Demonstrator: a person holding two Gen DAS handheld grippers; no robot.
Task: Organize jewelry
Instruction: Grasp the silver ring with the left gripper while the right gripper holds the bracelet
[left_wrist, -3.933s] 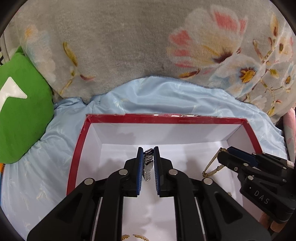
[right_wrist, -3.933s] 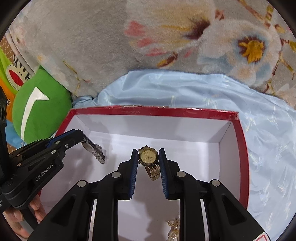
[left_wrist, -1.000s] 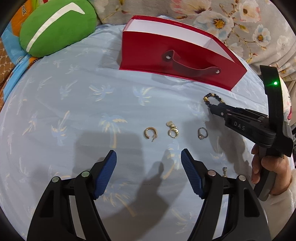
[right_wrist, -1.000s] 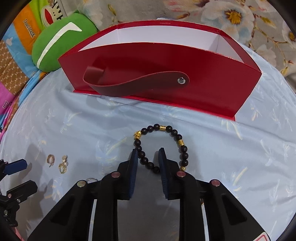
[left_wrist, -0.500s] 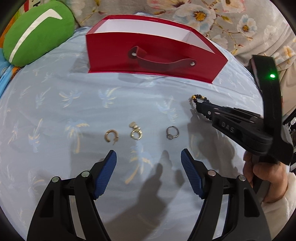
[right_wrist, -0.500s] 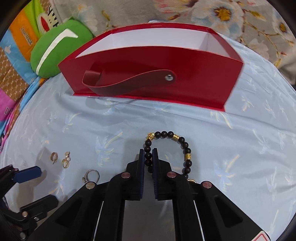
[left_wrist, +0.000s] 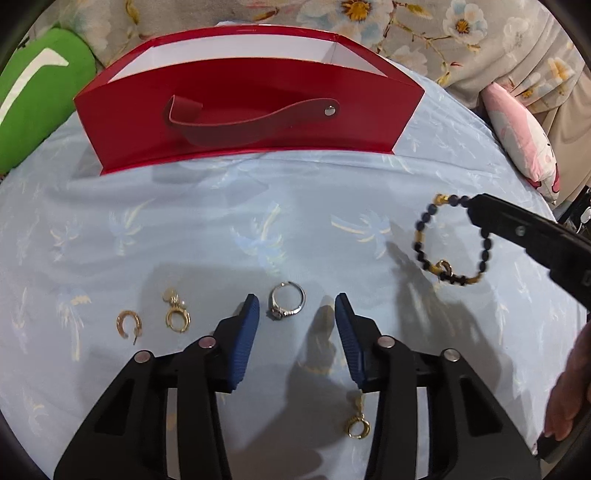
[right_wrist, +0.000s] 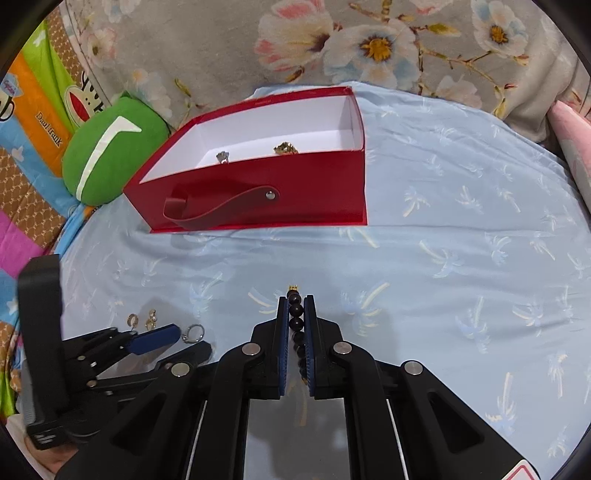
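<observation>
Left gripper (left_wrist: 293, 310) fingers spread wide, right gripper (right_wrist: 296, 314) fingers clamped together, raised

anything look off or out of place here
One thing: the strap on the red box is riveted only at its right end; the left end curls loose and sags. One gold earring also lies apart from the two others, down by the left gripper.
</observation>
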